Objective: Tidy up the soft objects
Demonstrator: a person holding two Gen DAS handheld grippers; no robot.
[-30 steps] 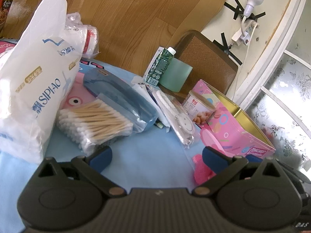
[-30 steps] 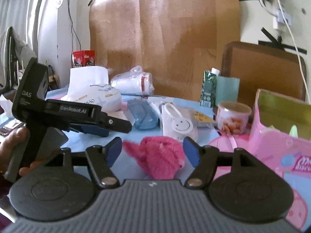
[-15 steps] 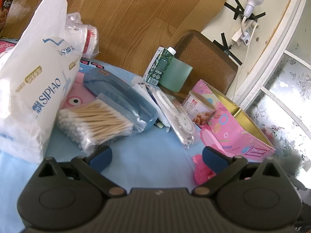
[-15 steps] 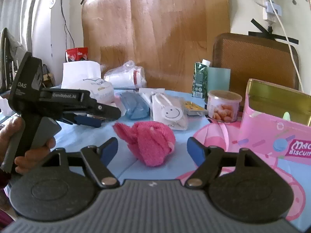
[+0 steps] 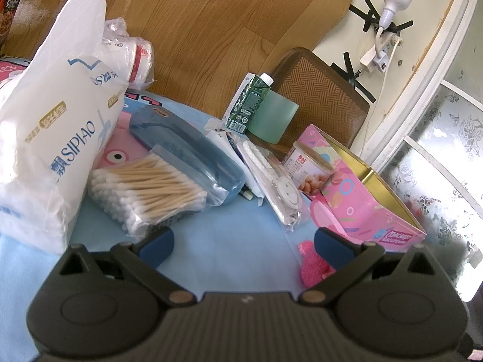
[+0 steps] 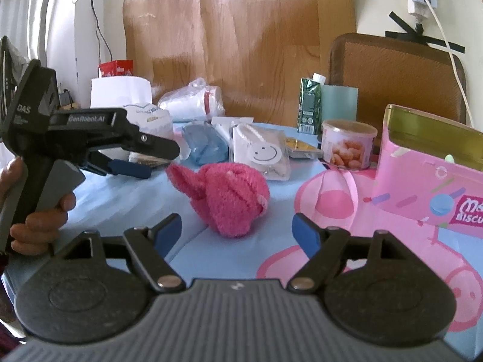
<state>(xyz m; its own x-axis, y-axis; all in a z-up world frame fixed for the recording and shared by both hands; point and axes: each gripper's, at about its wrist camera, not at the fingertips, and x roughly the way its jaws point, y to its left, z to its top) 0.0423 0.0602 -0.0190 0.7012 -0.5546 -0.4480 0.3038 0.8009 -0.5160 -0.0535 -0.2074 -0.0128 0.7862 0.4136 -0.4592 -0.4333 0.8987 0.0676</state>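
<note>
A fluffy pink soft toy [image 6: 231, 197] lies on the blue tablecloth, just ahead of my right gripper [image 6: 237, 235], which is open and empty around nothing. The toy also shows in the left wrist view [image 5: 312, 264], partly hidden behind the right fingertip. My left gripper [image 5: 243, 242] is open and empty above the cloth; it shows in the right wrist view [image 6: 129, 163], held in a hand left of the toy. An open pink biscuit tin [image 6: 428, 178] stands to the right, also in the left wrist view [image 5: 362, 202].
A white tissue pack [image 5: 51, 138], a bag of cotton swabs [image 5: 148, 190], a blue case [image 5: 187, 154], a smiley-face packet [image 6: 262, 154], a snack can [image 6: 347, 144], a green carton [image 6: 311, 102] and wrapped paper cups [image 6: 193, 99] crowd the table's back. A brown chair back [image 6: 395, 75] stands behind.
My right gripper has drawn back and dropped slightly, so the pink toy sits clear ahead of the open fingers. The left gripper has barely moved.
</note>
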